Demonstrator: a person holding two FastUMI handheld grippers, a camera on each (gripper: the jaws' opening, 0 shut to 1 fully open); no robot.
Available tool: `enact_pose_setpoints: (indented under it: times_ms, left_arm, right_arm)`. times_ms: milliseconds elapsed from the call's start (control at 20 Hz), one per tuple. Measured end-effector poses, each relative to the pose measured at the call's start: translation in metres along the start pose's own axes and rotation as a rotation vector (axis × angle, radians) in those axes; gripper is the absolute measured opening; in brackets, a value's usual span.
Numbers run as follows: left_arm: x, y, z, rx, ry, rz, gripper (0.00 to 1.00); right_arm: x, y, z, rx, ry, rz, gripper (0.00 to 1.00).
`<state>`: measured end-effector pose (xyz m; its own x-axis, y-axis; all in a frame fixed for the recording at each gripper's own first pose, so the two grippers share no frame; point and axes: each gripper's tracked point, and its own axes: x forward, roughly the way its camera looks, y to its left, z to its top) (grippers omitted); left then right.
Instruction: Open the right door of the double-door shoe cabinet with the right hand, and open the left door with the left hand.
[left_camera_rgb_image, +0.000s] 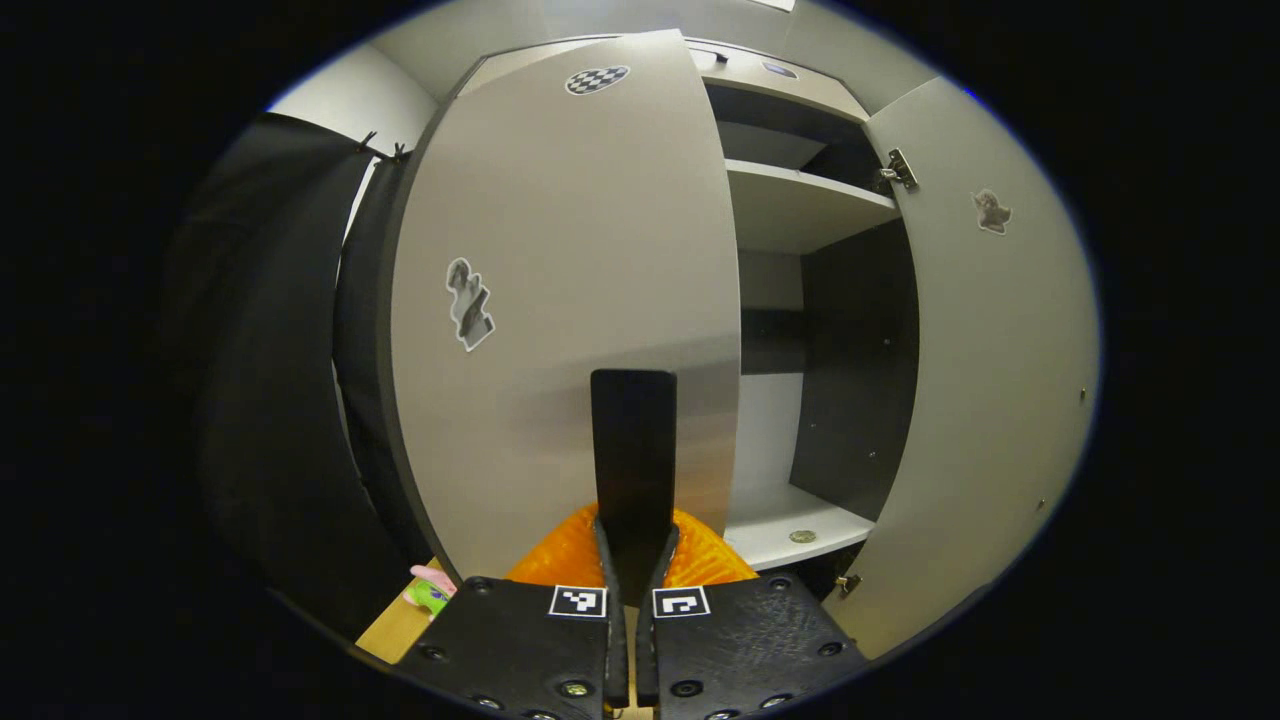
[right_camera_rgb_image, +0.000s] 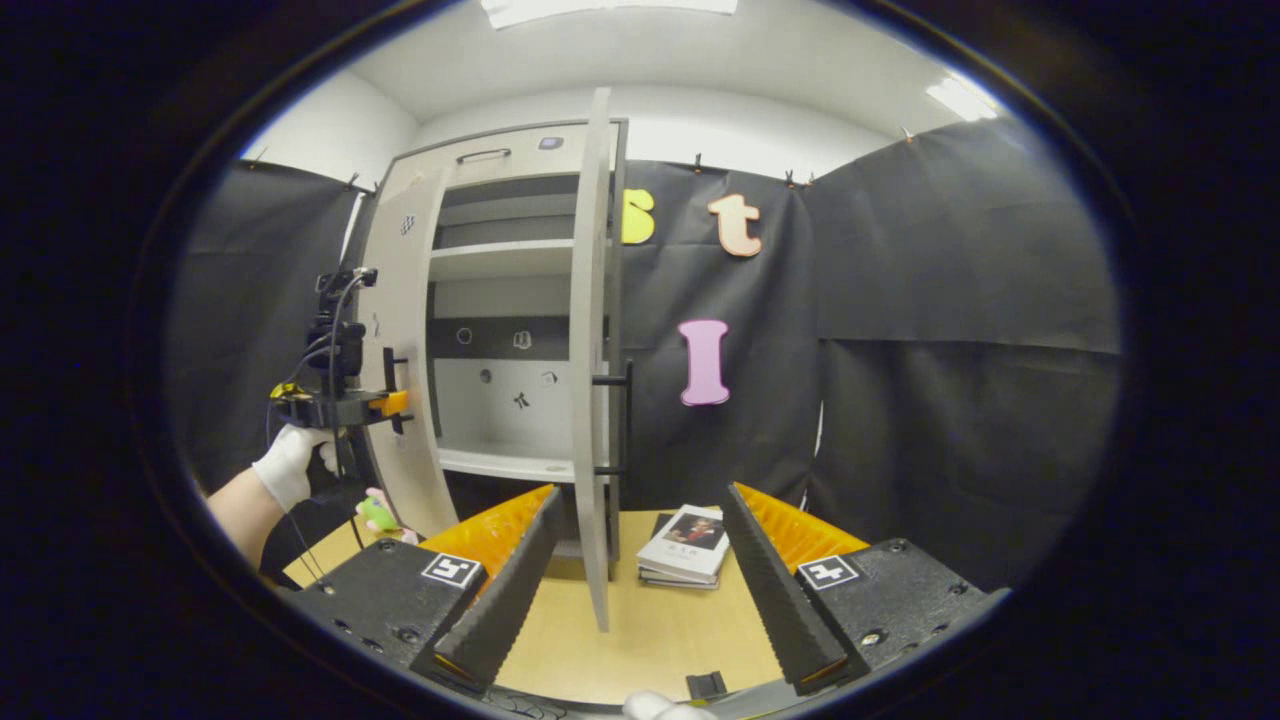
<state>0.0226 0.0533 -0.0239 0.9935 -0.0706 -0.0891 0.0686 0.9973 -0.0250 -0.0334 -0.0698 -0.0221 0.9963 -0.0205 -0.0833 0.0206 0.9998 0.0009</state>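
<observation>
Shoe cabinet on wooden table: both doors swung out.
Left gripper clamped on left door's black handle; right gripper spread wide, astride right door's edge, untouching.

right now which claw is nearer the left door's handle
Left. The left claw is clamped on the left door's handle; the right claw sits open and back from the cabinet, in front of the right door.
</observation>
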Motion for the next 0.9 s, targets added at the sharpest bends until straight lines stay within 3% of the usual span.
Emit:
enact_pose_setpoints:
  times_ms: [900]
  left_arm:
    - [-0.06, 0.073, -0.006, -0.01, -0.019, 0.112, 0.0]
  right_arm:
    - [-0.001, 0.057, -0.01, -0.003, 0.015, 0.154, 1.0]
